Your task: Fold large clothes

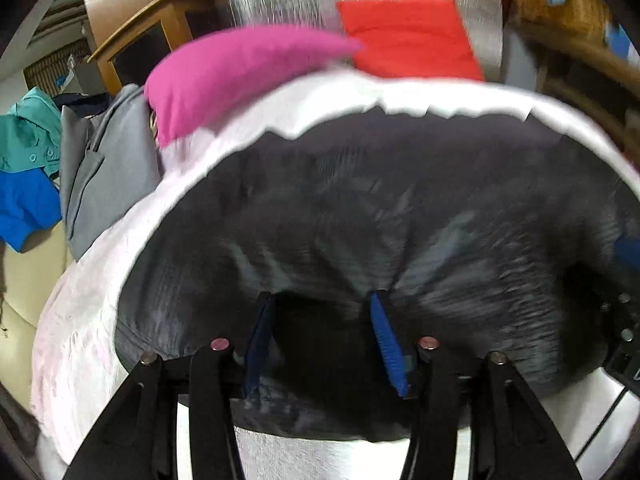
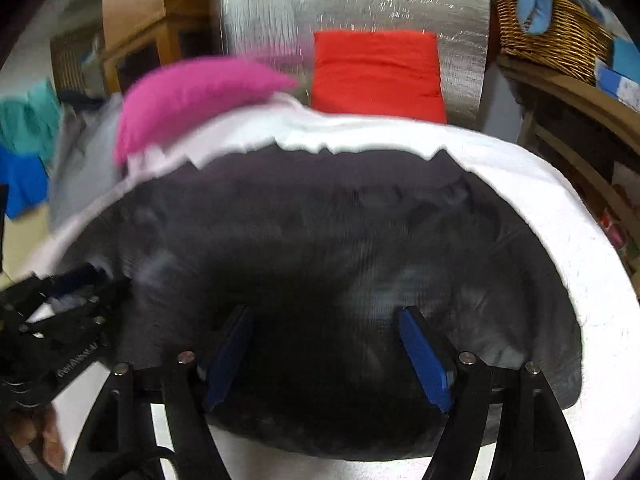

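A large dark grey garment (image 1: 380, 208) lies spread over a white cloth (image 1: 104, 280) on the silver table; it also fills the right wrist view (image 2: 320, 232). My left gripper (image 1: 320, 300) has its blue pads (image 1: 386, 340) apart, their tips pressed into the near edge of the dark garment. My right gripper (image 2: 324, 316) is also open, its blue pads (image 2: 424, 360) resting on the garment's near part. The left gripper shows at the left of the right wrist view (image 2: 60, 320). Both views are motion-blurred.
A folded red cloth (image 1: 408, 36) and a pink cloth (image 1: 232, 76) lie beyond on the silver surface (image 2: 360, 4). Grey (image 1: 108, 168), teal (image 1: 28, 132) and blue (image 1: 24, 208) garments are piled at left. A wicker basket (image 2: 552, 36) stands on a shelf at right.
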Available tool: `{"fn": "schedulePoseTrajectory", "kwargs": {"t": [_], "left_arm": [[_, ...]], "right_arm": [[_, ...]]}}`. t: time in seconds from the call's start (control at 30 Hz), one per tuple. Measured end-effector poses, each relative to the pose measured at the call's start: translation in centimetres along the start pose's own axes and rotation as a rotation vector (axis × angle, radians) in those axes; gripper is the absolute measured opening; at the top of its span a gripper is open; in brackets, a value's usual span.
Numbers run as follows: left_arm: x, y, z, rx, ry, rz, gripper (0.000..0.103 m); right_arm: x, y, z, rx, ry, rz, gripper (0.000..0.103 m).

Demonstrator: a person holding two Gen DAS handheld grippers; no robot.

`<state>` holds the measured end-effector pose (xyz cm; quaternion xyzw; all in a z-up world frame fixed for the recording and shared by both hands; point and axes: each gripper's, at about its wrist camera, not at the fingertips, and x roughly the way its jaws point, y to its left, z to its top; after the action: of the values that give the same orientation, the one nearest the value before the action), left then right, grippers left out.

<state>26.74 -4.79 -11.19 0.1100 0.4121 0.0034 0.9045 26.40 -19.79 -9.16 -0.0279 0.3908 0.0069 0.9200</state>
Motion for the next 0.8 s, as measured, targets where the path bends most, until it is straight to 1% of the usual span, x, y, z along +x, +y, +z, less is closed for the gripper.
{"fn": "schedulePoseTrajectory", "kwargs": {"t": [0.07,0.17,0.23,0.3,0.33,0.4,0.43,0.47,0.53,0.57,0.6,0.63,0.73,0.8], "left_arm": [[0.7,0.1,-0.3,0.001,-0.001,0.006,0.055],[0.8,-0.1,-0.4,0.015,-0.011,0.021,0.057],[0.6,0.5,0.0,-0.010,0.002,-0.003,0.057],[-0.2,1.7,0.3,-0.035,0.001,-0.020,0.057],[-0.6,2.6,0.4,-0.048,-0.012,-0.006,0.057],[-2.0,5.2,0.2,-0.095,-0.064,0.052,0.057],[-2.2,6.8,0.0,-0.126,-0.070,0.078,0.057],[-2.2,7.7,-0.2,-0.146,-0.067,0.088,0.057],[-1.0,9.7,-0.8,-0.183,-0.010,0.123,0.057],[0.6,10.6,-1.2,-0.189,0.059,0.122,0.057],[1.7,11.1,-1.6,-0.184,0.098,0.106,0.059],[2.1,11.2,-1.7,-0.173,0.102,0.107,0.064],[1.4,11.3,-0.8,-0.161,0.099,0.130,0.064],[0.2,11.5,-0.6,-0.175,0.075,0.136,0.063]], "right_arm": [[0.8,-0.8,-0.1,0.021,0.004,-0.035,0.082],[1.3,-1.3,-0.2,0.018,0.011,-0.046,0.082],[1.1,-1.5,0.0,0.024,0.021,-0.043,0.082],[0.3,-2.1,0.3,0.057,0.036,-0.018,0.082],[-0.5,-2.6,0.5,0.074,0.024,-0.013,0.082],[-2.1,-3.7,0.7,0.086,-0.025,-0.028,0.083],[-2.7,-4.5,0.6,0.094,-0.042,-0.046,0.083],[-3.0,-5.2,0.5,0.108,-0.045,-0.057,0.083],[-2.6,-7.6,0.0,0.157,-0.014,-0.077,0.083],[-1.7,-8.8,-0.6,0.188,0.023,-0.081,0.083],[-1.2,-9.4,-1.0,0.200,0.046,-0.073,0.083],[-0.8,-9.8,-1.1,0.202,0.055,-0.062,0.083],[-1.7,-10.3,0.0,0.198,0.062,-0.078,0.083],[-3.1,-10.7,0.3,0.221,0.029,-0.069,0.083]]}}
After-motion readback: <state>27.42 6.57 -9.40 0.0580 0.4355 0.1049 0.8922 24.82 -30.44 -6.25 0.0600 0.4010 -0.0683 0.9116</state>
